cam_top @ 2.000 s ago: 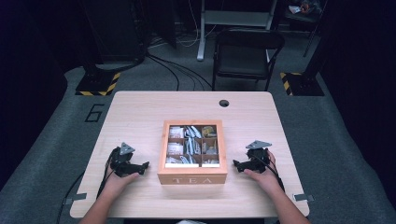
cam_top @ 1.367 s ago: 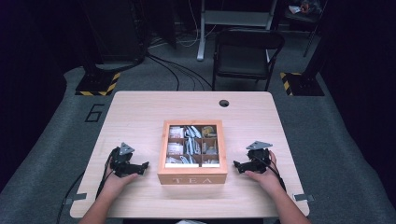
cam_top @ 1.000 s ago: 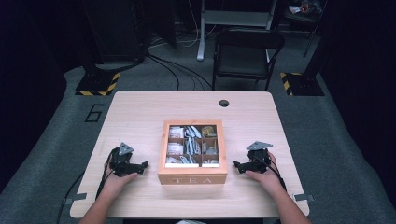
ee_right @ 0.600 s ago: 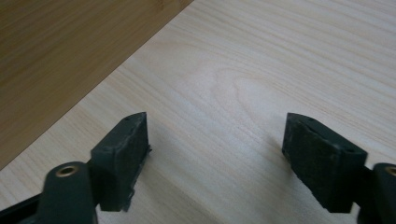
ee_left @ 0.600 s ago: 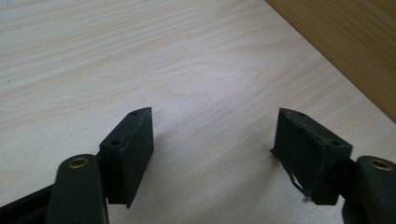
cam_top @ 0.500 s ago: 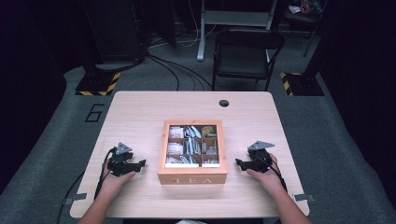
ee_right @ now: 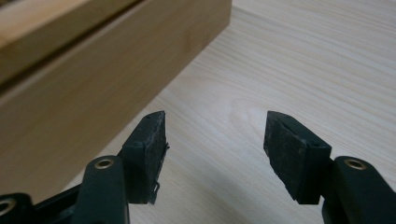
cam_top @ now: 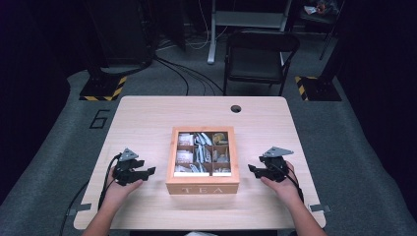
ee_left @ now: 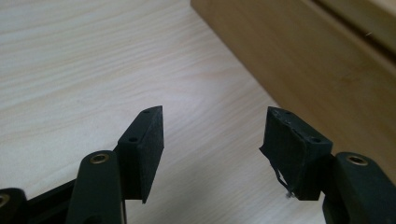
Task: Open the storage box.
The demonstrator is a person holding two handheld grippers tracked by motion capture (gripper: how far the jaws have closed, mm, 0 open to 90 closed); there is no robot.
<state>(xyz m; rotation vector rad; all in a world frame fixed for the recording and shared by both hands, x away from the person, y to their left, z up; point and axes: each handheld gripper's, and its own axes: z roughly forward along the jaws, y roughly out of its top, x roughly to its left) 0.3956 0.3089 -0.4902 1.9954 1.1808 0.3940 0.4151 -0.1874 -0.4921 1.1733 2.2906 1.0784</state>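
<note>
A square wooden tea box (cam_top: 202, 167), its compartments holding packets, sits just inside the tabletop's (cam_top: 147, 118) near edge. The left gripper (cam_top: 147, 171) and right gripper (cam_top: 252, 168) flank it, hands low on the pale grained wood, black jaws wide and empty, pointing inward.

Overhead light is falling brightly on the pale bench (cam_top: 147, 123) in the high view, while the floor and room around it are sinking into deep shadow and the whole picture is looking soft and slightly grainy. In both gripper views the near black pads are showing fairly sharp, while the wooden box (ee_left: 327, 60) wall is blurring out of focus. Soft shadows are pooling on the wood under each hand-held gripper, without harsh glare.
</note>
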